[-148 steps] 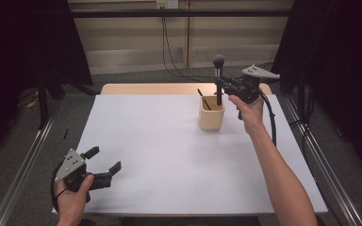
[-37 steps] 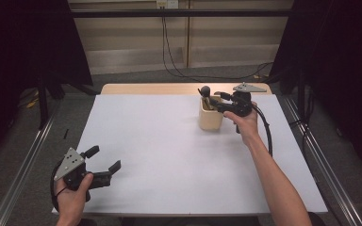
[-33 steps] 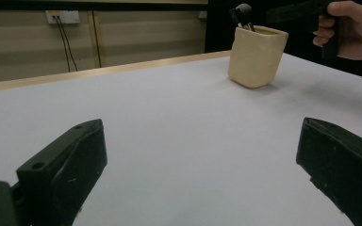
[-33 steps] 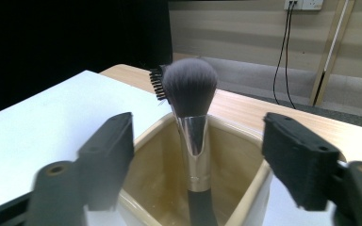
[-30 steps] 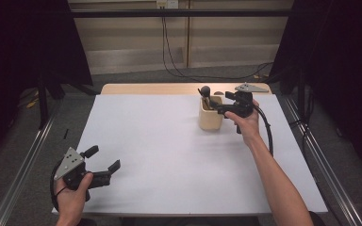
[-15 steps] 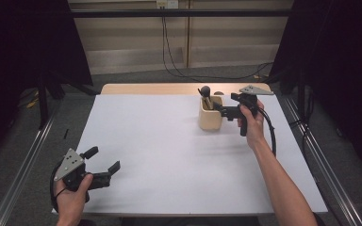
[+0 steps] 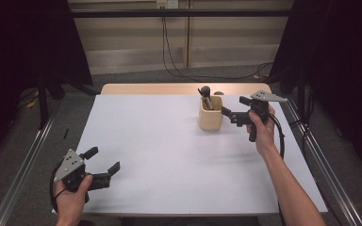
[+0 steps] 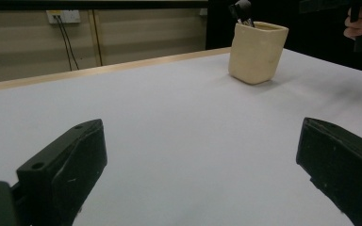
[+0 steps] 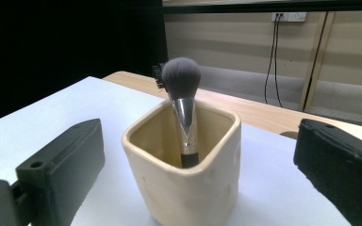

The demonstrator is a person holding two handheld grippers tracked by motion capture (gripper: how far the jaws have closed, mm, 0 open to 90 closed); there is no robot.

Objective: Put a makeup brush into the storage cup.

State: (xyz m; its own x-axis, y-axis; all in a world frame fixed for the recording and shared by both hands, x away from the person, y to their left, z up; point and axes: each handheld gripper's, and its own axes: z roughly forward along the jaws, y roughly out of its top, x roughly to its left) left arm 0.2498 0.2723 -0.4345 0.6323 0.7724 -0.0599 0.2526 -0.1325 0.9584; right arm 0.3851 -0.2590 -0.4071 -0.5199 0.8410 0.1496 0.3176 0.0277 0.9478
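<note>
High view: the makeup brush stands head-up in the cream cup, upper right of centre on the white table, so the placing appears done; only moving clear seems left. The right gripper, jaws apart and empty, sits just right of the cup. In the right gripper view the cup lies between the spread jaws. The left gripper, also spread, idles at lower left.
</note>
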